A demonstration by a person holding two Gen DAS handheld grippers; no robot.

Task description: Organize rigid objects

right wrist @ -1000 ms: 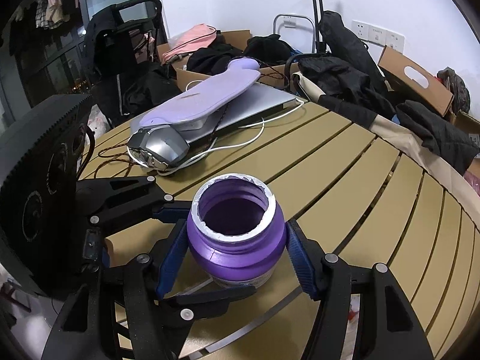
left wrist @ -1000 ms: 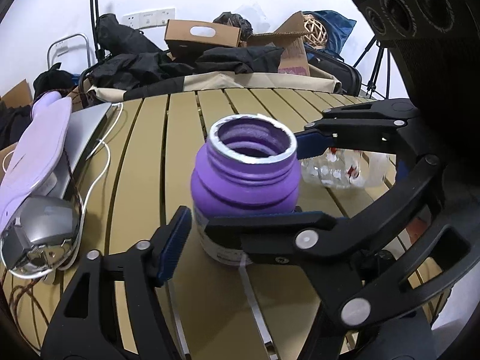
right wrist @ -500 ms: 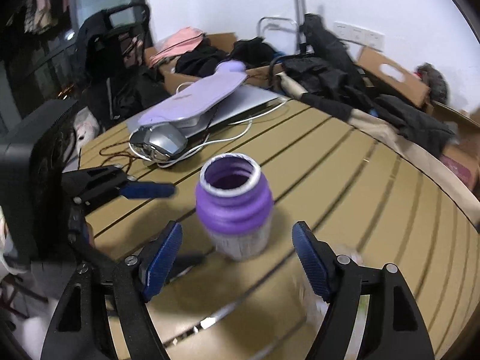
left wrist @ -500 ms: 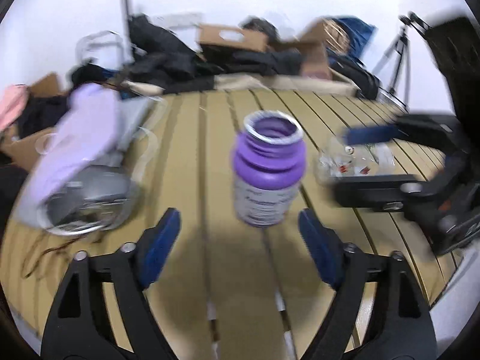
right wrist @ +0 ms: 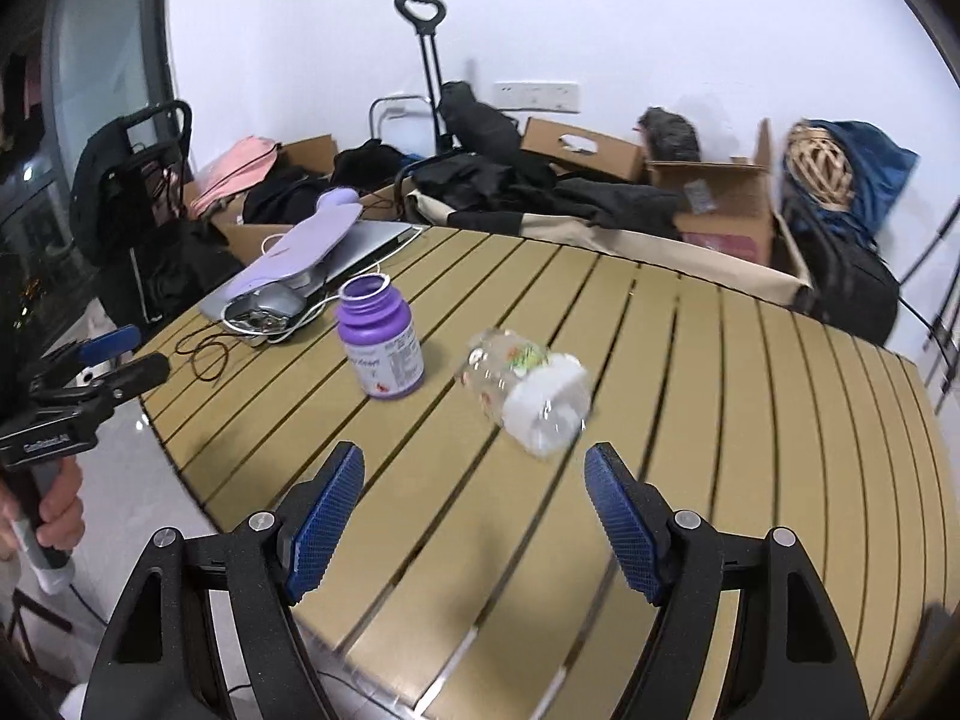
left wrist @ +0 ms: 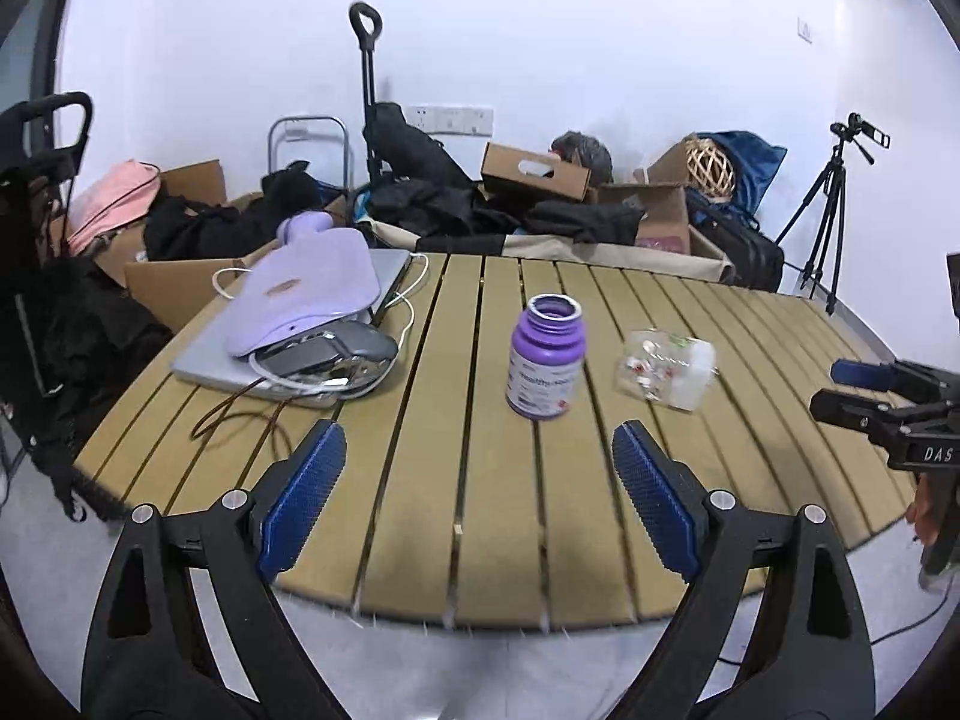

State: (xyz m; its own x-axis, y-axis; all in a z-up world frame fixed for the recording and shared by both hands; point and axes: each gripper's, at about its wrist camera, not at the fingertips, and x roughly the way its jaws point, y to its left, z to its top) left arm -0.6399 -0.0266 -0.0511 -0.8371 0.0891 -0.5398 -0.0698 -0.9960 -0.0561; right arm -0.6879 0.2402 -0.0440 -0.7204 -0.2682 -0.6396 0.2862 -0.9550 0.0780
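A purple open-topped bottle [left wrist: 545,357] stands upright on the slatted wooden table [left wrist: 480,540]; it also shows in the right wrist view [right wrist: 380,345]. A clear plastic jar with a white lid [left wrist: 665,368] lies on its side to the right of it, also in the right wrist view [right wrist: 527,391]. My left gripper [left wrist: 479,504] is open and empty, back over the table's near edge. My right gripper [right wrist: 474,531] is open and empty, near the front edge, short of the clear jar.
A silver laptop [left wrist: 210,354] with a lilac hot-water bottle [left wrist: 306,294], a grey device [left wrist: 336,354] and cables lie at the table's left. Boxes, bags and dark clothes pile behind the table. A tripod [left wrist: 834,204] stands at the back right.
Both grippers have opened and let go of the purple bottle, then pulled back from it to the table's edge. The bottle stays upright on the table.
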